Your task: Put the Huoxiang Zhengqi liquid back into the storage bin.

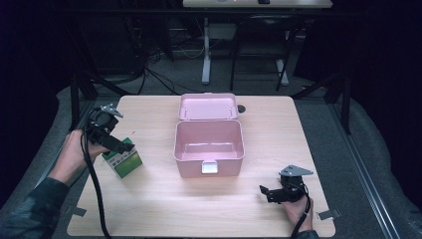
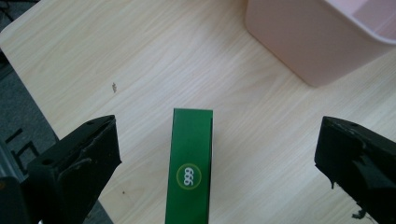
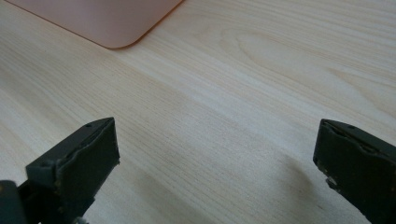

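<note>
Green box (image 2: pixel 190 168): stands on the counter (image 1: pixel 149 199) near its left edge, left of the pink case (image 1: pixel 209 149) and apart from it.
Left gripper (image 2: pixel 217 154): fingers (image 2: pixel 79 161) spread wide — the box sits midway between them, touching neither, a clear gap each side.
Right gripper (image 3: pixel 217 154): fingers (image 3: pixel 81 158) wide apart over bare wood — a corner of the case lies ahead.
Pink case: lid open, near the middle of the counter.
</note>
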A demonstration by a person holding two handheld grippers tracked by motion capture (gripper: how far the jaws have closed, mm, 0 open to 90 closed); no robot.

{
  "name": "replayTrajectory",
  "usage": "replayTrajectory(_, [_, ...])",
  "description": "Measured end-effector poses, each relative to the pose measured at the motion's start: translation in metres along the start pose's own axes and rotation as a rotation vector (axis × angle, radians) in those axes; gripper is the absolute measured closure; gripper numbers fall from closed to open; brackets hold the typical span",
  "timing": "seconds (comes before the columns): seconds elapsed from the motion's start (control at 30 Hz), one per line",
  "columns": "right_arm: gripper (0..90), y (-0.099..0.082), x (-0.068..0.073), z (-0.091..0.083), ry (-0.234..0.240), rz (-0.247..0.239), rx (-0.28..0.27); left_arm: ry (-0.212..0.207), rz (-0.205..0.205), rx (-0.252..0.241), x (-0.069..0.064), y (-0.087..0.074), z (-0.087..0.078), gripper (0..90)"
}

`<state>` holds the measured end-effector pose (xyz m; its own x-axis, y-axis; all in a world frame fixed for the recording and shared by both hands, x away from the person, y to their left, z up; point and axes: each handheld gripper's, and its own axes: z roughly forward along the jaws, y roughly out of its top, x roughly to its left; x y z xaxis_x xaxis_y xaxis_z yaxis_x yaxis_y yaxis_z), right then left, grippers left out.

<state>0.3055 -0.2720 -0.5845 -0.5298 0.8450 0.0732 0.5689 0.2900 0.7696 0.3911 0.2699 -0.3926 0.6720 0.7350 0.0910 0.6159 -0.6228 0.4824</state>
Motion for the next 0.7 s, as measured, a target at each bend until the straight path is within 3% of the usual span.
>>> replayTrajectory(0.43, [0.0,-0.001,0.001,0.002,-0.002,-0.004,0.004,0.018,0.017,0.087,-0.001,-0.007,0.005,0.2])
replayTrajectory(0.7, [0.0,0.0,0.0,0.002,0.001,-0.001,0.008,0.018,0.013,0.187,0.003,-0.009,0.02,0.3])
